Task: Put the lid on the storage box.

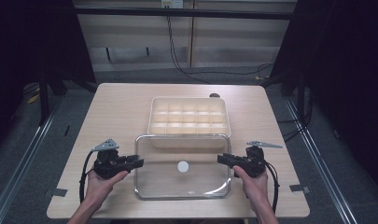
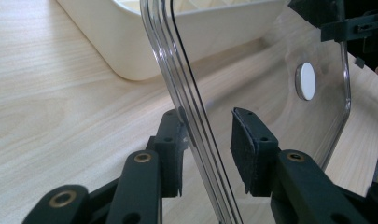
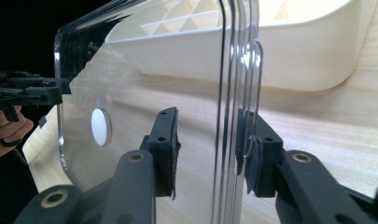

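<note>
A slip is the main risk; the lid (image 1: 182, 167) is clear, smooth and thin-rimmed, and each tool straddles only a short stretch of rim, so an uneven closing or lift by one side could let it tilt, twist out of the pads and drop onto the bench (image 1: 112, 107) or knock the box (image 1: 189, 119) just beyond it; a hard squeeze could also flex the rim.

The left tool (image 2: 207, 147) is seen part open, the lid's left rim standing between its jaws; one pad (image 2: 175, 140) appears to touch the rim, while a clear gap is left to the other.

The right tool (image 3: 210, 149) is likewise part open around the right rim; the rim lies against or just beside one pad (image 3: 252, 149), with a gap to the other; firm grip is not shown on either side.

The lid's white disc (image 1: 183, 166) lies between the two tools.
</note>
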Available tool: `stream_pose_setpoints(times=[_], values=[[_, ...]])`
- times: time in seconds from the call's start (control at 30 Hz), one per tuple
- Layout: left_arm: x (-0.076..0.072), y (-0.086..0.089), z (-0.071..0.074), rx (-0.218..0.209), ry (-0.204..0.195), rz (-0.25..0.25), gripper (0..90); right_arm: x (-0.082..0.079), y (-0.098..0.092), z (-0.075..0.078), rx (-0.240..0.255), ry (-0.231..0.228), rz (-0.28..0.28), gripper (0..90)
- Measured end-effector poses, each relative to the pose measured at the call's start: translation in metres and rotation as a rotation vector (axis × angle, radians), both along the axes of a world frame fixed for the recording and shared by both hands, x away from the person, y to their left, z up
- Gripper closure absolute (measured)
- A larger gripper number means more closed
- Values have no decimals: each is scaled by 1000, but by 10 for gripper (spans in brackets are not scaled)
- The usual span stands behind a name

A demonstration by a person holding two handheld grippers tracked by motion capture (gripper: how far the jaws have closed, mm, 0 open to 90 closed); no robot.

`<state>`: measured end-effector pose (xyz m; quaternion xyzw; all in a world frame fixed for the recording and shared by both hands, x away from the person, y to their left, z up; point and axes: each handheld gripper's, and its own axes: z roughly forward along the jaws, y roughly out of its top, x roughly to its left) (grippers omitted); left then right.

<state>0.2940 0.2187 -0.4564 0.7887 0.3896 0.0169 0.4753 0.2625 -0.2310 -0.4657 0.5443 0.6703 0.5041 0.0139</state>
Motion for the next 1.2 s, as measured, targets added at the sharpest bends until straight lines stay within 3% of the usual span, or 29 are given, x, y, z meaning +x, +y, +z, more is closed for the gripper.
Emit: stream_pose_setpoints(times=[0.23,0.6,0.8,1.2], values=[[3,-1,7,-15,-18,0,676,2,-6,9,36,-20,5,646],[6,-1,13,-27,-34,-4,703,-1,-8,20,51,-61,-12,657],[9,-4,16,-59,-34,-7,715,0,-12,23,61,-68,-24,659],[16,-6,29,-45,-49,-22,715,3,-15,32,70,-83,-30,659]])
